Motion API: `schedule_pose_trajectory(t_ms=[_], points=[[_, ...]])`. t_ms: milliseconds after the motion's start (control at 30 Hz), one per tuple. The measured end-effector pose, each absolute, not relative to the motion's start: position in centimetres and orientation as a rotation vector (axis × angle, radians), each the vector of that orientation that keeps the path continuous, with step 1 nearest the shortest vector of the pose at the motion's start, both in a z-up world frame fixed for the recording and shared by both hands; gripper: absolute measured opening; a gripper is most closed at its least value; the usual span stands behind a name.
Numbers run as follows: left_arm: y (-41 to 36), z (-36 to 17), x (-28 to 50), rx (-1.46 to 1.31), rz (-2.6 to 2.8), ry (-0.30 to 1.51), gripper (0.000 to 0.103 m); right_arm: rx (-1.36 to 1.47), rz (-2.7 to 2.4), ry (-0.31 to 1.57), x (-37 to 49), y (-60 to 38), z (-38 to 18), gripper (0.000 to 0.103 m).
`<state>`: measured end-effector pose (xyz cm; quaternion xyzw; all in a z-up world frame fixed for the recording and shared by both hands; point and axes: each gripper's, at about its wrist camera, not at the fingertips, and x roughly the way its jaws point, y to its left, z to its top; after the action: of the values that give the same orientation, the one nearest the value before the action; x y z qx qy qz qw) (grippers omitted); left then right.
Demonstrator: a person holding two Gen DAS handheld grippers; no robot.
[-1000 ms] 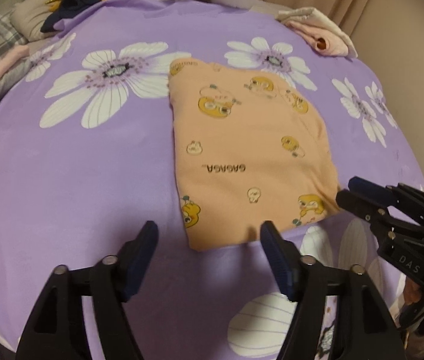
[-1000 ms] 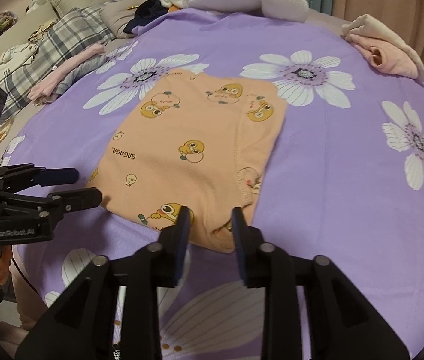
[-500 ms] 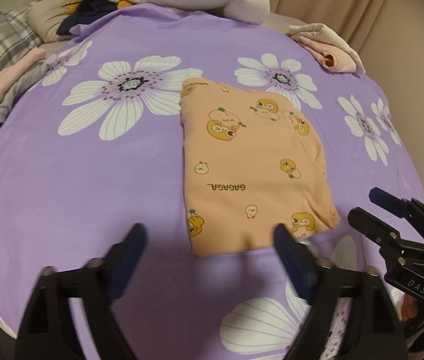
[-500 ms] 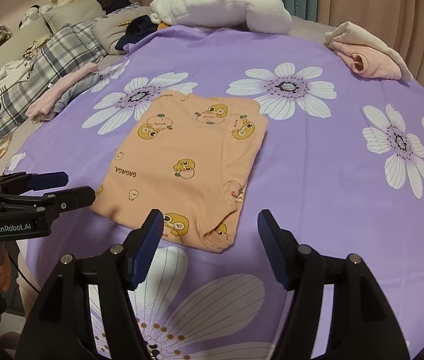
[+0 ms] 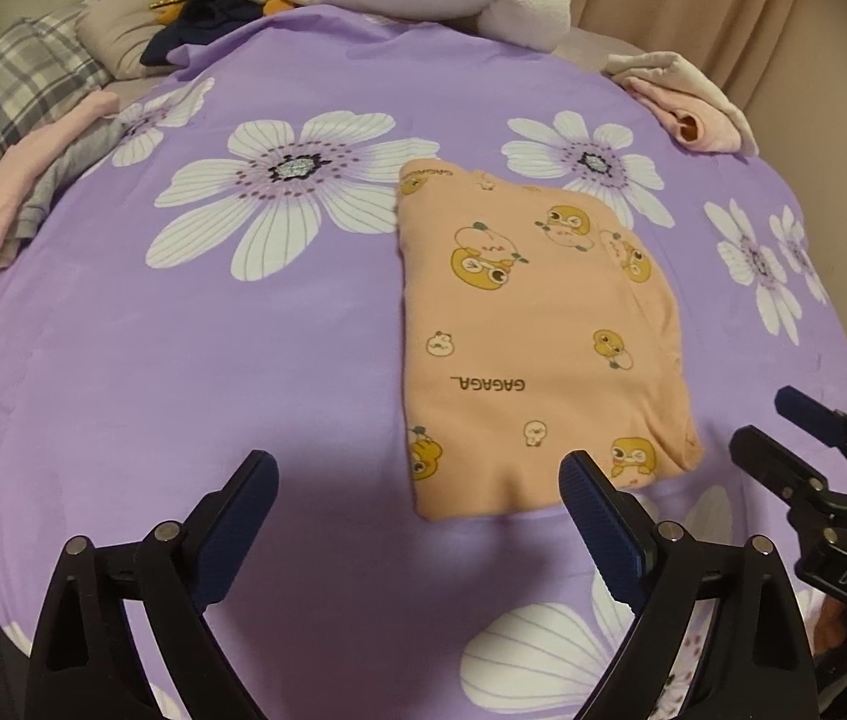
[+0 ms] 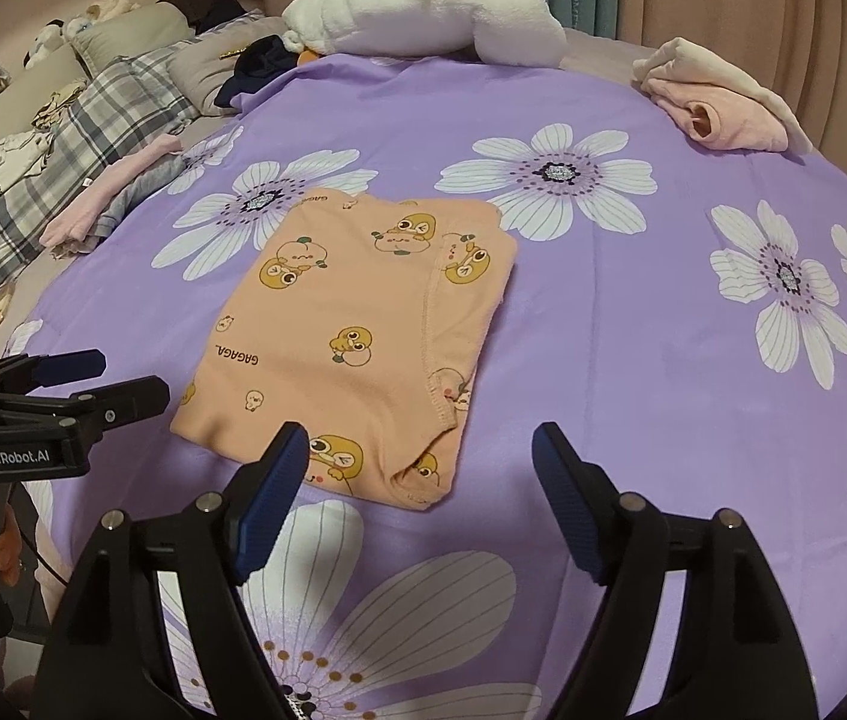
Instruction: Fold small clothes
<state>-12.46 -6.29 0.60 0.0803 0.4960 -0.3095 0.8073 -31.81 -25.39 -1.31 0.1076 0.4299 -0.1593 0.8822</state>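
Note:
A folded peach garment (image 5: 531,336) printed with yellow ducks and the word GAGAGA lies flat on the purple flowered bedspread (image 5: 183,360). My left gripper (image 5: 417,468) hovers over the garment's near edge. Its jaws are wide and still opening, with nothing pressed between the pads. My right gripper (image 6: 420,435) hangs over the near right corner of the garment (image 6: 351,324), also opening, its pads clear of the cloth. The right gripper (image 5: 783,438) shows at the right edge of the left wrist view. The left gripper (image 6: 99,378) shows at the left of the right wrist view.
A white fluffy bundle (image 6: 423,6) lies at the back of the bed. A pink and cream garment (image 6: 717,96) sits at the back right. Folded pink and grey clothes (image 6: 111,204) and a plaid pillow (image 6: 93,120) lie along the left side.
Both grippers' jaws have spread much wider, the right from nearly shut at the garment's hem. Both views have drawn back a little from the garment, which lies still.

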Motion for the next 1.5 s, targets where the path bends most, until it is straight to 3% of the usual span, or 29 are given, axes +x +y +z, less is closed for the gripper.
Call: schedule_pose_trajectory(t_ms=[533,1500], points=[[-6.1,1.7,-12.1,0.157,-0.609,1.062,0.099,0.259,-0.348,0.895,-31.6,-26.2,-0.8,0.102],[-6.6,6.4,-13.8,0.25,-0.584,1.013,0.099,0.249,-0.355,0.824,-33.1,-25.2,5.0,0.103]])
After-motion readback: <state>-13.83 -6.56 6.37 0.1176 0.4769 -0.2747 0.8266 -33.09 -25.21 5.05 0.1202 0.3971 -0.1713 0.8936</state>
